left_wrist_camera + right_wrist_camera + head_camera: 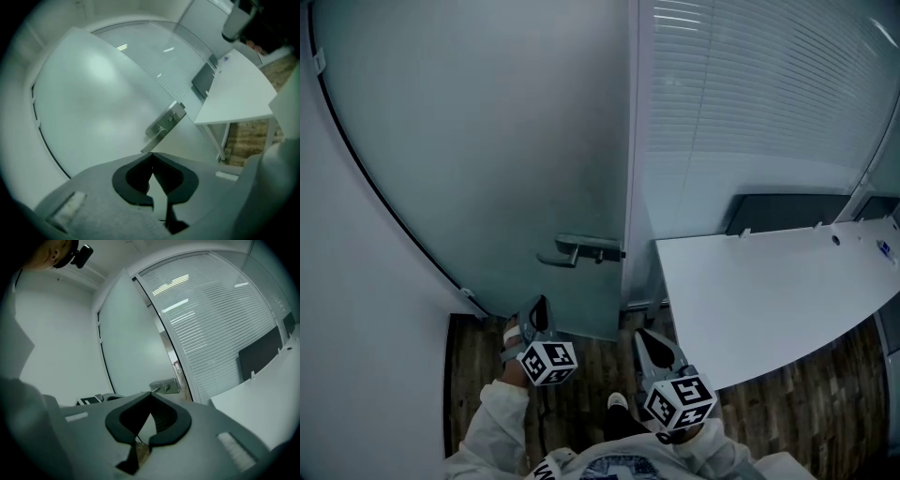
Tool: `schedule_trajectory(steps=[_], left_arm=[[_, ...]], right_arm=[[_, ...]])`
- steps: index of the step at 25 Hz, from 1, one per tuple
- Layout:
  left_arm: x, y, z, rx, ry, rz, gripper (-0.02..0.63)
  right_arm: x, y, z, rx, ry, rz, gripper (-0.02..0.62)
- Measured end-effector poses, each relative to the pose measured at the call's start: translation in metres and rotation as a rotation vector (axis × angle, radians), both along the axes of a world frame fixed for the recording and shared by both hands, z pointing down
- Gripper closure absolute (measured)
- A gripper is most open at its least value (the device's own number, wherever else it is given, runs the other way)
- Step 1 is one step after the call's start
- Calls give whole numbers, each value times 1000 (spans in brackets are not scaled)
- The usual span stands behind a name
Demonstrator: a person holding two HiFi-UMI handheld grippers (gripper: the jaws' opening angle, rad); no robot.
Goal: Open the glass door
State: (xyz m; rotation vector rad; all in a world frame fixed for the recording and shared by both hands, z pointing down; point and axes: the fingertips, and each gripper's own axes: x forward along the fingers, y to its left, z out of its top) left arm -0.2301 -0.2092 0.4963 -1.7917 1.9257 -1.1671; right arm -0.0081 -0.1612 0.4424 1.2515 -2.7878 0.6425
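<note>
A: Which step is this?

B: The reach, I'd say. The glass door (487, 141) stands ahead and to the left. It is frosted, with its lever handle (574, 251) on the edge next to the blind-covered glass wall (750, 84). Neither pair of tongs touches it.

A: And the tongs themselves?

B: The left tongs (540, 307) are pinched together, tips meeting, nothing between them. They hang below the handle, near it but apart. The right tongs (649, 342) are closed and empty too, lower and further right, near the edge of the white desk (769, 291).

A: Is the door shut?

B: From above, its edge seems to sit against the frame (630, 141). The right gripper view shows a thin slit (174, 363) beside that edge. Whether that means ajar or is only the frame, I cannot tell.

A: So what does the next move call for?

B: My guess is that the left tongs go, being the nearer pair. They would rise to the lever, part enough to take it or hook over it, press it down, then swing the door. Closed as they are, they could only press on it — a grip needs them opened first.

A: Any containers to note?

B: None that I can see — no box, bin or tray. The desk top shows only a few small fittings (836, 239) along its far edge, too small to name.
</note>
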Motion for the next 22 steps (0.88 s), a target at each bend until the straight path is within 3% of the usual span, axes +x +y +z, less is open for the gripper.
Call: schedule_trajectory(steps=[6, 10, 22], left_arm=[[15, 83, -23, 86, 419, -66, 603], [24, 137, -39, 134, 611, -86, 604], [57, 287, -50, 161, 757, -93, 604]], right_arm=[[-10, 51, -3, 23, 4, -33, 591], [-14, 92, -8, 50, 12, -56, 591], [-5, 210, -22, 87, 31, -67, 592]])
